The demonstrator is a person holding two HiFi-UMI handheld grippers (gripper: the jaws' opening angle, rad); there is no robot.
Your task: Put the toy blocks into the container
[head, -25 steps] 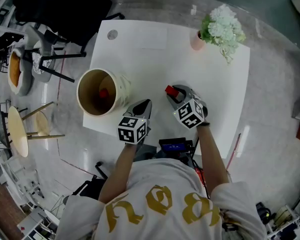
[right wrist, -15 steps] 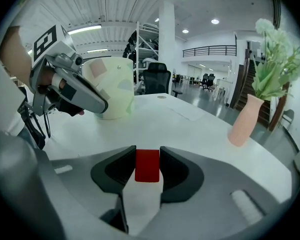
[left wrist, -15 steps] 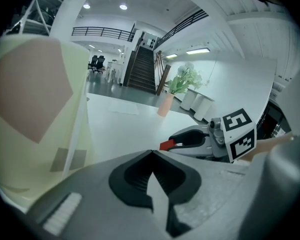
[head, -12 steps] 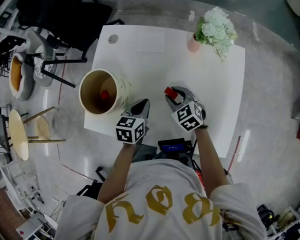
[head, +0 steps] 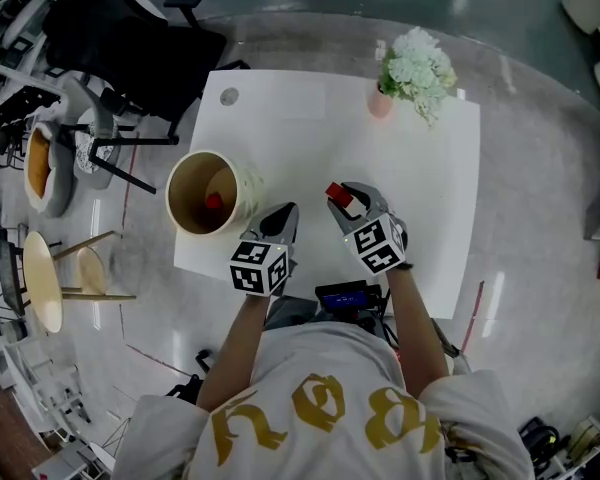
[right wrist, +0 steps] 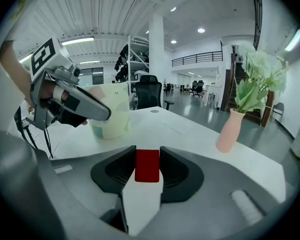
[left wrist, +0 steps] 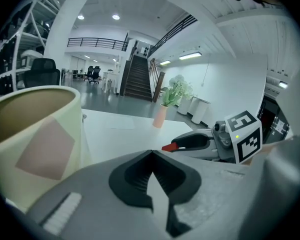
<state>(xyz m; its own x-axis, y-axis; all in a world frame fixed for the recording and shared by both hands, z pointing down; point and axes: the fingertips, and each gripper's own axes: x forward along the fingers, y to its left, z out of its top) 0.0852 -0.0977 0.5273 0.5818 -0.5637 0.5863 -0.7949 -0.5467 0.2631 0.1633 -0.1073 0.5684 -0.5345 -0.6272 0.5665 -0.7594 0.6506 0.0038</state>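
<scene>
Fingers: right gripper (head: 345, 200) pinching red block (right wrist: 147, 166); left gripper (left wrist: 151, 153) pressed together, beside container (left wrist: 32, 134).

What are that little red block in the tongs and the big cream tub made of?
The small red rectangular block looks like plastic or painted wood: even matt colour, crisp edges. The large cream cylindrical tub is probably cardboard or paper: matt wall, thin rim, brown inside.
</scene>
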